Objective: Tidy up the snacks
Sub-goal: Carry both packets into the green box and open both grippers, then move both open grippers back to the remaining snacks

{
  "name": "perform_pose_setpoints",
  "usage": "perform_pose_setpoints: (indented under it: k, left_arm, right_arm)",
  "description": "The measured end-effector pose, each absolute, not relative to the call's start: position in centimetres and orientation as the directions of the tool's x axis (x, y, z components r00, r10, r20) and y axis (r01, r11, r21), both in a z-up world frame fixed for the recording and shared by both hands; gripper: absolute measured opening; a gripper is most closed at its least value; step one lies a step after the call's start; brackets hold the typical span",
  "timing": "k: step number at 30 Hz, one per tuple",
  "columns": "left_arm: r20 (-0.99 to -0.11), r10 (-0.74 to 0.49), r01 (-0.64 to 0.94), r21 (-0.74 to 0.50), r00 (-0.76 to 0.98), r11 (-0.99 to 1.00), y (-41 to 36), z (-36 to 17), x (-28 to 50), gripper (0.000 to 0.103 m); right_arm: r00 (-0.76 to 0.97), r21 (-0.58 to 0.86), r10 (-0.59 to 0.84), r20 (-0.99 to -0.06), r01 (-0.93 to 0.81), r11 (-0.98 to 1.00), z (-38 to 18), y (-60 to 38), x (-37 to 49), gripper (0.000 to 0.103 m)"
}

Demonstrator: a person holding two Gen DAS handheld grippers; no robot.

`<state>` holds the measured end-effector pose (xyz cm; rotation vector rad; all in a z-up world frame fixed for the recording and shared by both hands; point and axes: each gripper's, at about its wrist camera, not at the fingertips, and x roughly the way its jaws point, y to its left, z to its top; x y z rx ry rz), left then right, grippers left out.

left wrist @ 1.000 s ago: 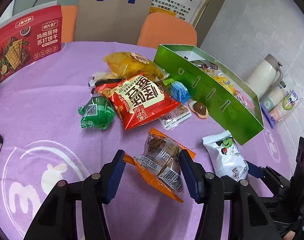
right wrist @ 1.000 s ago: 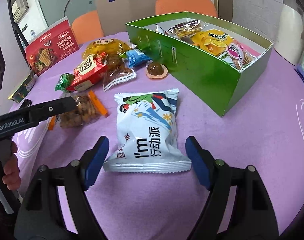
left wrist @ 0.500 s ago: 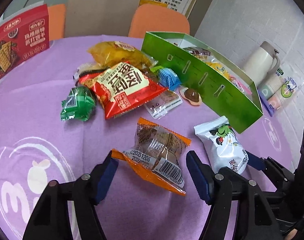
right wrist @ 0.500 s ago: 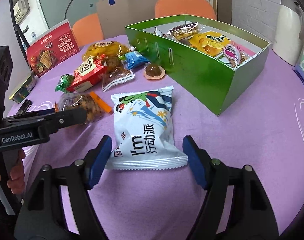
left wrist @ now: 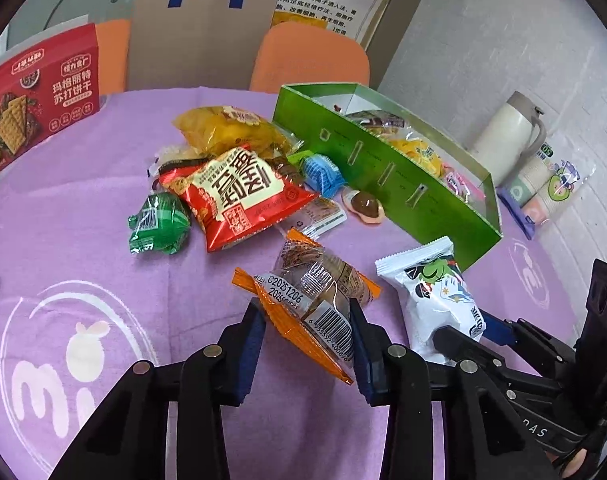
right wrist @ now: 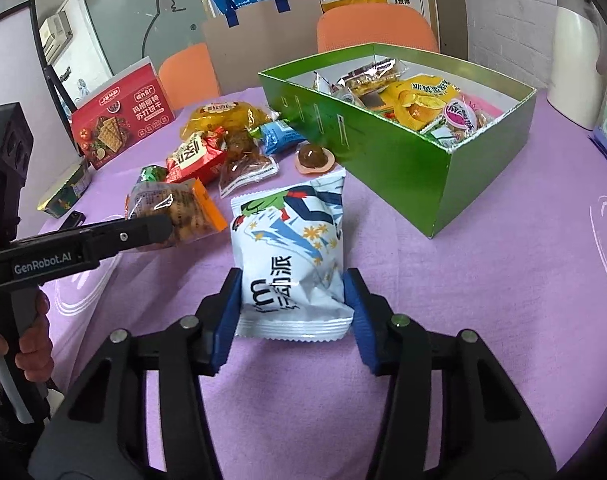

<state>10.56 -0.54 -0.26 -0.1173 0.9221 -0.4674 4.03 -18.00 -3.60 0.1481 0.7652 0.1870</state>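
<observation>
My left gripper (left wrist: 305,320) is shut on an orange-edged clear packet of brown pastry (left wrist: 311,292), its blue pads pressing both sides of the packet's near end. My right gripper (right wrist: 291,296) is shut on a white puffed packet with a green cartoon figure (right wrist: 291,240), which is creased between the pads. Both packets sit low over the purple tablecloth (right wrist: 483,280). The open green box (right wrist: 383,160) holds several snacks and stands just beyond the white packet, to the right. In the left wrist view the white packet (left wrist: 435,296) lies right of the orange one.
Loose snacks lie left of the box: a red bag (left wrist: 239,192), a green packet (left wrist: 159,220), a yellow bag (left wrist: 227,128), a blue packet (left wrist: 321,170) and a jelly cup (left wrist: 365,202). A red cracker box (left wrist: 35,100) stands far left. A thermos (left wrist: 507,136) and paper cups (left wrist: 543,184) stand behind the box.
Both grippers went from wide open around their packets to shut on them. The left moved forward over the orange packet; the right pinched and crumpled the white one.
</observation>
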Motion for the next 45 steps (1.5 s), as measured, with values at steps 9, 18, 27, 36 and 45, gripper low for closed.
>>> perform_pose_setpoints:
  k: [9,18,27,36,45]
  left_arm:
    - [-0.627,-0.513,0.443,-0.282,0.586,0.851,-3.1,7.1,11.0,0.04]
    - [-0.62,-0.521,0.48,-0.252,0.587,0.84,-9.2,9.7,16.6,0.04]
    - [-0.667,-0.507,0.455,-0.272,0.546,0.848,-12.9,7.6,22.9,0.04]
    - [-0.691,-0.498,0.401,-0.315,0.525,0.86,-12.3,4.1,25.1,0.082]
    - [-0.661,-0.466,0.355,-0.308,0.587,0.883,-9.3,5.4,23.0,0.085]
  right_arm:
    - [0.818,0.206,0.216,-0.534,-0.122,0.971,2.3,-20.5,3.4,0.052]
    - [0.86,0.173,0.077,-0.504,0.013,0.985,4.1,-25.5,7.5,0.052]
    - [0.842,0.172,0.066,-0.536,0.032,0.985,2.6,-27.4,13.7,0.051]
    - [0.805,0.076,0.041,-0.592,0.005,0.997,0.3,-26.8,15.1,0.06]
    - [0.796,0.072,0.037,-0.604,0.008,0.997,0.6,-26.4,12.1,0.028]
